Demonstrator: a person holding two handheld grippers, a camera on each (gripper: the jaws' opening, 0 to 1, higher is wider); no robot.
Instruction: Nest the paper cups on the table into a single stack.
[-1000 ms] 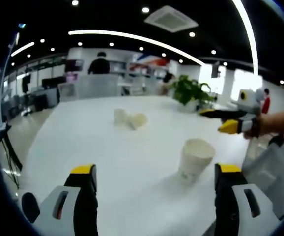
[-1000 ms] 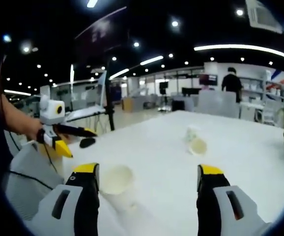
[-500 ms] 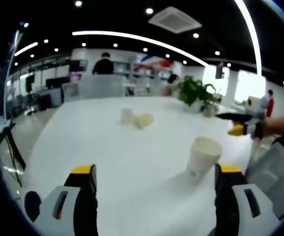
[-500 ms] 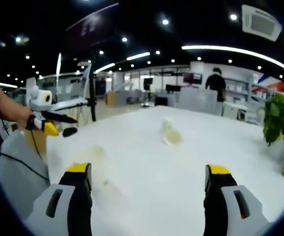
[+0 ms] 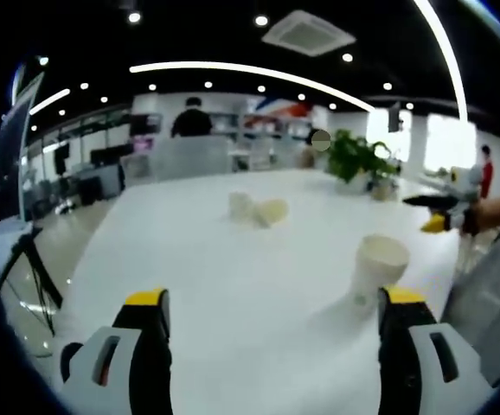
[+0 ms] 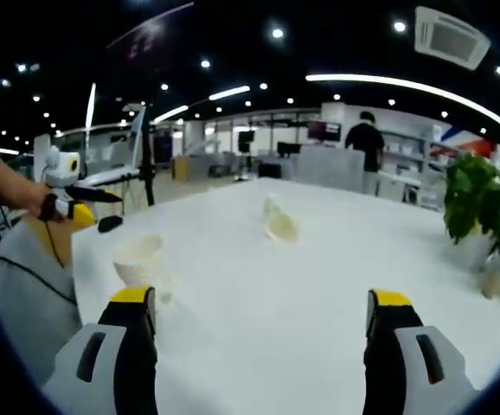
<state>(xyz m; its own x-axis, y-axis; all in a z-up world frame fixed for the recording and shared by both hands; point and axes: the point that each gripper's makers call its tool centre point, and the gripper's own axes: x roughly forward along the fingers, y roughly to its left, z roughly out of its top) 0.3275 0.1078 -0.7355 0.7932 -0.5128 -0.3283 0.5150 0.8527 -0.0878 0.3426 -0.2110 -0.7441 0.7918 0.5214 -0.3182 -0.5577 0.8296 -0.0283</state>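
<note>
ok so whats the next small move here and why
Probably ease the right gripper down toward the upright paper cup near the table edge. Its fingers are open and empty, and that cup is nearest. The other two cups lie on their sides further off, so nothing is nested yet.

Open office, strip lights (image 5: 233, 68), potted plant (image 6: 479, 203) (dark ceiling).

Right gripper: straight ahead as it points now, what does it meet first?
Probably bare table; beyond that the tipped cups. The upright cup sits off to the left. Depth unclear.
</note>
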